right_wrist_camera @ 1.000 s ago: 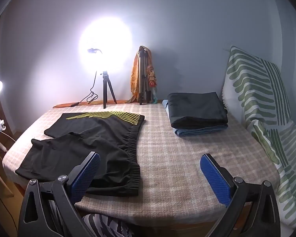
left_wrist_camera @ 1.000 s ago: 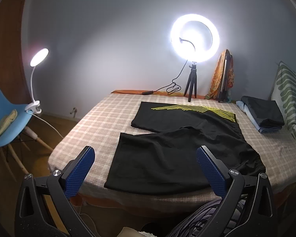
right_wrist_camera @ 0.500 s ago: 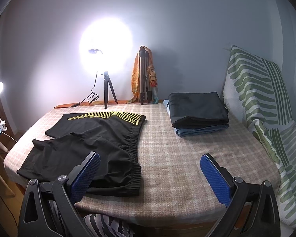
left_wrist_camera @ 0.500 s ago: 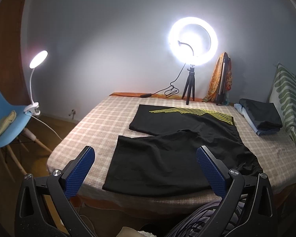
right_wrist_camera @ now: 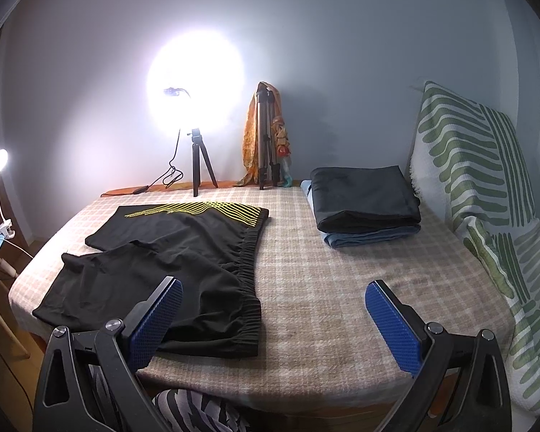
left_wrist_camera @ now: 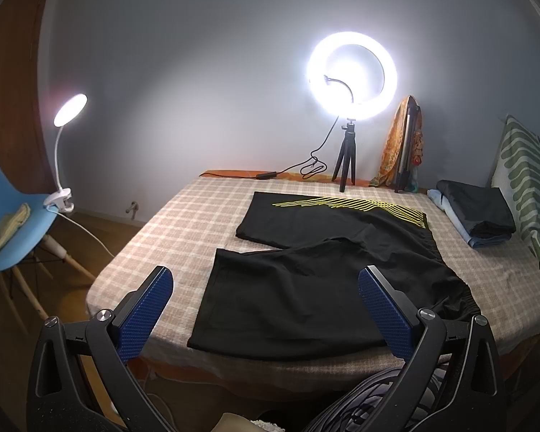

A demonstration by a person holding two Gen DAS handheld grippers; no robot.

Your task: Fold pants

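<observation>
Black shorts-style pants with yellow stripes lie spread flat on the checked bed, legs pointing left, elastic waistband to the right. They also show in the right wrist view. My left gripper is open and empty, held in the air before the bed's front edge, facing the near leg. My right gripper is open and empty, held above the front edge near the waistband's near corner.
A stack of folded clothes lies at the bed's far right. Striped pillows lean on the right. A ring light on a tripod and a folded tripod with an orange scarf stand at the back. A blue chair with a clip lamp stands left.
Both grippers have drifted slightly back from the bed, staying open. The pants have not moved.
</observation>
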